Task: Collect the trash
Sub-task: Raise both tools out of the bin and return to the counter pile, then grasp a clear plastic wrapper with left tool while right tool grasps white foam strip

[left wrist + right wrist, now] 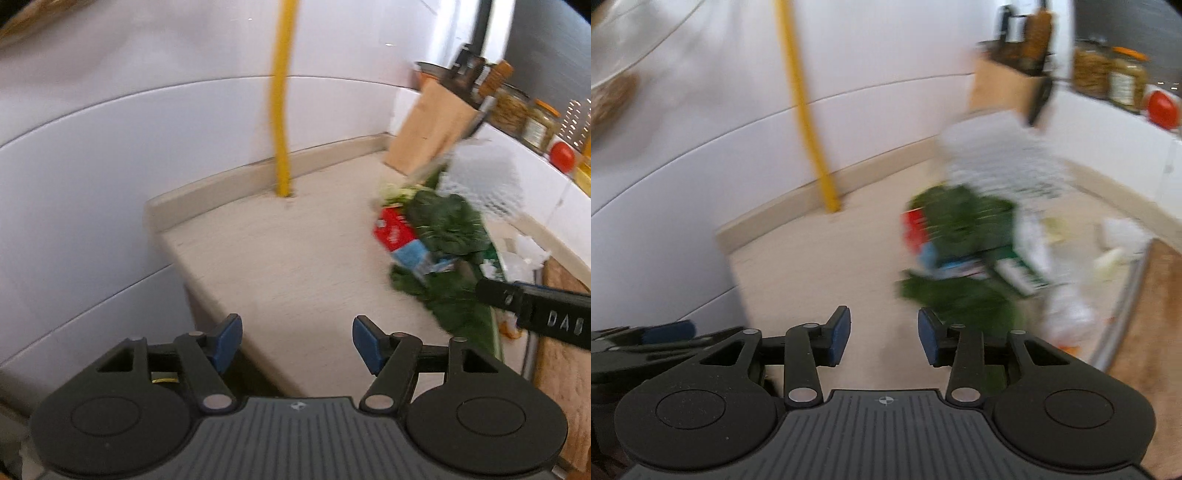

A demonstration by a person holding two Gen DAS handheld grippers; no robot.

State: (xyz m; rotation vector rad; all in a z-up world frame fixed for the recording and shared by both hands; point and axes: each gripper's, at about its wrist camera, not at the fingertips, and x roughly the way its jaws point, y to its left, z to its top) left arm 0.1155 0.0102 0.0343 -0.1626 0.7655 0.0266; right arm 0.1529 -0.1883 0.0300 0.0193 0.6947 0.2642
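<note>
The trash lies in one loose heap on the pale countertop (295,266), at the right of centre in both wrist views. In it are dark green leaves (448,225), one red carton (393,229) with a light blue carton (415,258) touching its lower edge, and crumpled white paper (524,254) to the right of the leaves. A white sheet with a printed dot pattern (484,181) sits above the heap, too blurred to tell what it is.

The left gripper (297,341) hangs low in its own frame with its two blue pads apart and nothing between them; only bare counter shows through the gap. The right gripper (884,336) likewise stands apart-jawed and empty, the gap narrower than the left one, with the edge of the green leaves just beyond its right pad. In the left wrist view one black finger of the right gripper reaches in from the right edge, near the heap.

Behind the heap one wooden knife block (430,133) leans at the back corner. Two glass jars (524,110) stand on a ledge at upper right, with one red round thing (563,155) beside them. One yellow pipe (282,99) runs down the white wall to the counter. A brown board (561,332) lies at the right edge.
</note>
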